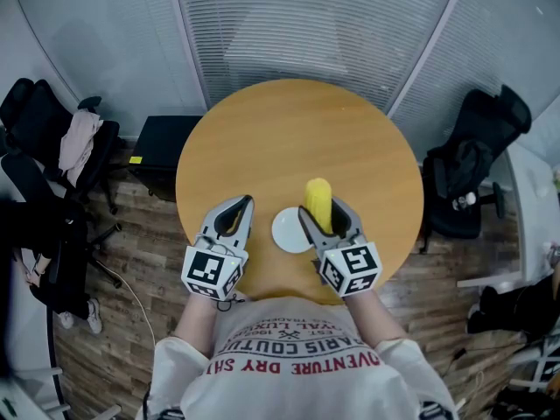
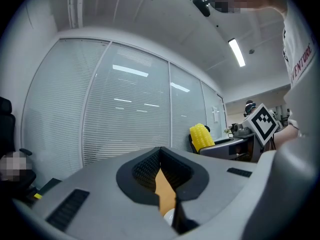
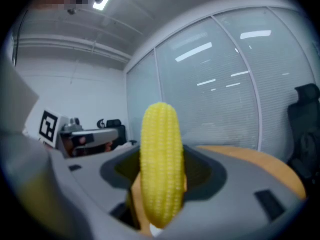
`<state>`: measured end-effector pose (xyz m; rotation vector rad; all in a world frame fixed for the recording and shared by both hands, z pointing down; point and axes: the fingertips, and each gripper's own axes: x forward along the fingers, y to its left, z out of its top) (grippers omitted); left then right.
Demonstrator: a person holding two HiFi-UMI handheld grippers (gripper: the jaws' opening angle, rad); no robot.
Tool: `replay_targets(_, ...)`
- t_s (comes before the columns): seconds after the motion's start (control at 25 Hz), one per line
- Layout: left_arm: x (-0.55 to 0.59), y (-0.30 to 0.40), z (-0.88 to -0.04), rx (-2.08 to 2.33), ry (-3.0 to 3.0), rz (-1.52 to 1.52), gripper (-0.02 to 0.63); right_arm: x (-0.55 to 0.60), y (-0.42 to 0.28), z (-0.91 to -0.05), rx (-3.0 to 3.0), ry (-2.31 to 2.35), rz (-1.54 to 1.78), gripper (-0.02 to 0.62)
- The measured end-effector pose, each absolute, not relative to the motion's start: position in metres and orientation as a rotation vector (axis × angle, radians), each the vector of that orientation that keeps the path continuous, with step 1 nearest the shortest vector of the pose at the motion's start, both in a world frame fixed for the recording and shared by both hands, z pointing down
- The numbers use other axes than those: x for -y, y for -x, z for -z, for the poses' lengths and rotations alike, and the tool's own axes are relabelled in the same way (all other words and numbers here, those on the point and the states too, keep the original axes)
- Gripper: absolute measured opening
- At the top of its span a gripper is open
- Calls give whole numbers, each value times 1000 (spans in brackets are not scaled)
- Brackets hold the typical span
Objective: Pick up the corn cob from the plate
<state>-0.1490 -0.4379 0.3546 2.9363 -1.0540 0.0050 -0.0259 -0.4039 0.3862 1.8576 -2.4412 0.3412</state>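
Note:
A yellow corn cob (image 1: 318,204) stands upright between the jaws of my right gripper (image 1: 325,219), which is shut on it above the table. In the right gripper view the corn cob (image 3: 161,164) fills the middle and sticks out well past the jaws. A small white plate (image 1: 290,232) lies bare on the round wooden table (image 1: 297,147), just left of the right gripper. My left gripper (image 1: 231,222) hovers left of the plate, shut with nothing in it. From the left gripper view the corn cob (image 2: 201,136) shows off to the right.
Black office chairs stand left (image 1: 48,147) and right (image 1: 477,164) of the table, and a dark box (image 1: 162,151) sits on the floor at its left. Glass walls with blinds close off the back.

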Motion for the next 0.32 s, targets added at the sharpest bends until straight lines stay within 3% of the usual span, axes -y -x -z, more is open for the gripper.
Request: replay_targets(0.32, 444, 147, -361, 1042, -2920, -14, 34, 408, 24, -391, 2420, -1869, -386, 265)
